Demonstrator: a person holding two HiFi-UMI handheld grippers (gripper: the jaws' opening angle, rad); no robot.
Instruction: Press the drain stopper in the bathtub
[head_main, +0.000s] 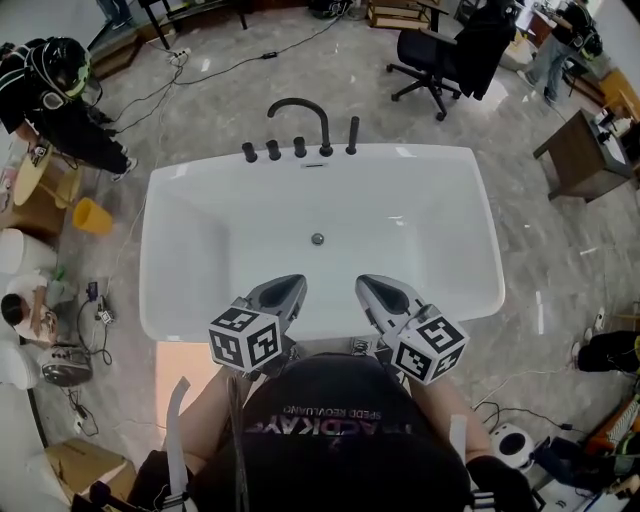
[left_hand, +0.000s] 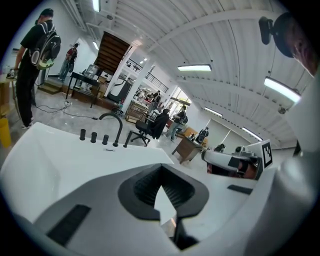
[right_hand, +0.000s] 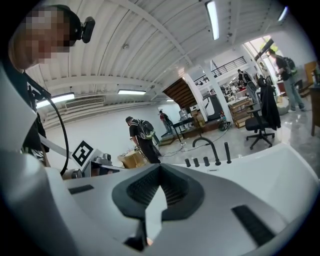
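At the middle of the bathtub (head_main: 190, 225) floor sits the drain stopper (head_main: 317, 239), well ahead of the left gripper (head_main: 286, 290) and right gripper (head_main: 382, 292). Both jaws are closed and empty. Best to bring 1 closed tip squarely down onto it.

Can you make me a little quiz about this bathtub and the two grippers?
1. True or false: the left gripper is touching the drain stopper.
2. What colour is the curved faucet on the bathtub? A white, B black, C gold.
3. Fill the gap: the jaws of the left gripper and the right gripper are both ___ (open or shut).
Key: 1 false, it hovers by the tub's near edge, away from the stopper. 2 B. 3 shut, holding nothing.
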